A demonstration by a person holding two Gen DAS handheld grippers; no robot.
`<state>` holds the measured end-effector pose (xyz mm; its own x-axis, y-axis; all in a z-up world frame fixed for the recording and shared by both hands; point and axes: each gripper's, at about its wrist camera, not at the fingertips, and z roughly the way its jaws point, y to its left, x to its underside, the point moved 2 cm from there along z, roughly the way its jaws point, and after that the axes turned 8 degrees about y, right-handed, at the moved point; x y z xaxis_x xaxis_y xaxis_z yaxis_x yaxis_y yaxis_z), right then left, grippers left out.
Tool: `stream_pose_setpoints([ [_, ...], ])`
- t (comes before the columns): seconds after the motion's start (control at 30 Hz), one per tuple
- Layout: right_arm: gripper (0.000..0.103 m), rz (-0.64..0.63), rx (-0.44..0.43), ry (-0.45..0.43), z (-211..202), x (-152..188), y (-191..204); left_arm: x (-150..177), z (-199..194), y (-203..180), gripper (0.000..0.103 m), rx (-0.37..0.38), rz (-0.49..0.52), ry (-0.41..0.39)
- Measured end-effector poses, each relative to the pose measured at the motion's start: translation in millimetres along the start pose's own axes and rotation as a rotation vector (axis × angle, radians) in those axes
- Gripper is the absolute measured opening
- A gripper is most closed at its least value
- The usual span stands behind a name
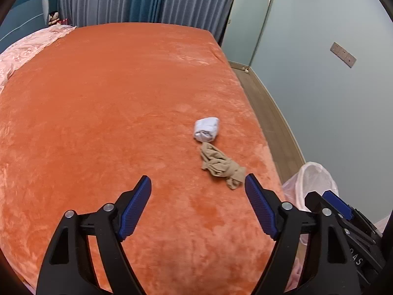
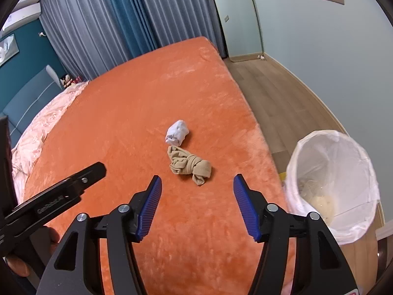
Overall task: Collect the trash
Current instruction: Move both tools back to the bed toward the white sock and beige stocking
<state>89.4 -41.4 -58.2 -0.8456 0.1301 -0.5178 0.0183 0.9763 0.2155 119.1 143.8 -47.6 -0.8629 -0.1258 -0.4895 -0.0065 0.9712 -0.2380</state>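
Observation:
On the orange bed cover (image 1: 110,113) (image 2: 152,103) lie a white rolled wad (image 1: 206,129) (image 2: 176,132) and, just nearer, a crumpled beige stocking (image 1: 221,166) (image 2: 190,166). My left gripper (image 1: 197,180) stands open above the cover with nothing between its blue pads; the stocking's end lies close to its right fingertip. The right gripper (image 2: 197,180) is open too and holds nothing, with the stocking just beyond its tips. A white-lined bin (image 2: 334,186) (image 1: 312,182) stands on the floor by the bed's right edge, with some scraps inside.
A pink quilt (image 1: 27,49) (image 2: 46,127) lies bunched at the bed's far left by a teal headboard (image 2: 27,98). Curtains (image 1: 147,0) hang behind the bed. Wood floor (image 2: 277,93) runs along the right side to a pale wall. The left gripper's black arm (image 2: 56,196) crosses the right view's left.

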Motion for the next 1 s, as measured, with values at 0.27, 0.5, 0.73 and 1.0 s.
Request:
stream_pose_setpoints([
  [0.27,0.063,0.005,0.008,0.07,54.8,-5.3,7.1,-5.7,30.7,31.6,0.077,-0.033,-0.028,0.049],
  [0.5,0.064,0.009,0.024,0.125,109.6,-22.1,7.8,-25.1,66.2,40.3,0.082,-0.046,-0.029,0.082],
  [0.73,0.064,0.025,0.028,0.173,165.0,-36.1,-1.8,-58.6,114.6,31.0,0.083,-0.021,-0.004,0.11],
  [1.0,0.058,0.049,-0.031,0.167,191.5,-44.9,-17.0,-90.8,180.3,6.3,0.084,0.01,0.031,0.157],
])
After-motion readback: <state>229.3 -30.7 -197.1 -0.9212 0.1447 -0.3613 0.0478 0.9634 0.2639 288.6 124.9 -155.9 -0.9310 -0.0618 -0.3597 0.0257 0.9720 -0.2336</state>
